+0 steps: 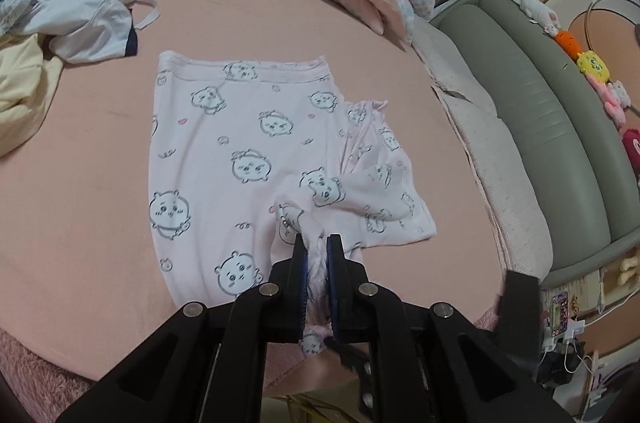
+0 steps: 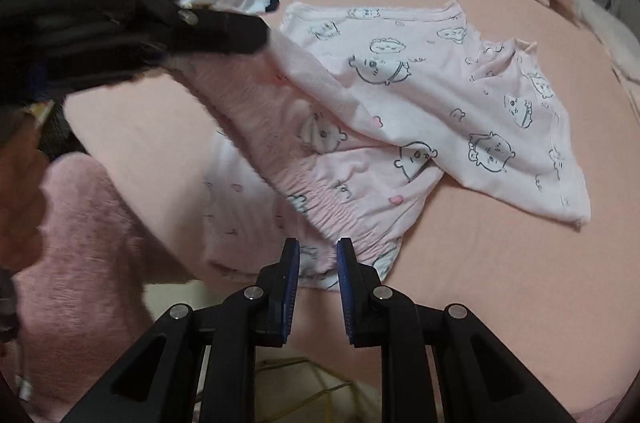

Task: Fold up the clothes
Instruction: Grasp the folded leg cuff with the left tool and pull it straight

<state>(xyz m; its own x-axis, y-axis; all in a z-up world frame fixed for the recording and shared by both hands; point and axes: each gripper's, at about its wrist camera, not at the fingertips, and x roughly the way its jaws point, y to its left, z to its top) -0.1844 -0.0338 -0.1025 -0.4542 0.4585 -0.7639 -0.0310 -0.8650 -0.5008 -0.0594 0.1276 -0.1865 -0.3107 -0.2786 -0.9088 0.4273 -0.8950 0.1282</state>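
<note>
While pink pyjama pants (image 1: 248, 151) lie on the bed (image 1: 100, 183), left gripper (image 1: 316, 243) fingers pinch a bunched fold. Right gripper (image 2: 318, 255) fingers sit narrow w/ nothing gripped, over the waistband (image 2: 320, 199).

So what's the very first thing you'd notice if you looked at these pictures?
The pink pajama pants with cartoon faces, spread in the middle of the pink bed. The left gripper pinches their waistband in its black fingers. Behind them, a messy clothes pile sits at the bed's far left.
</note>
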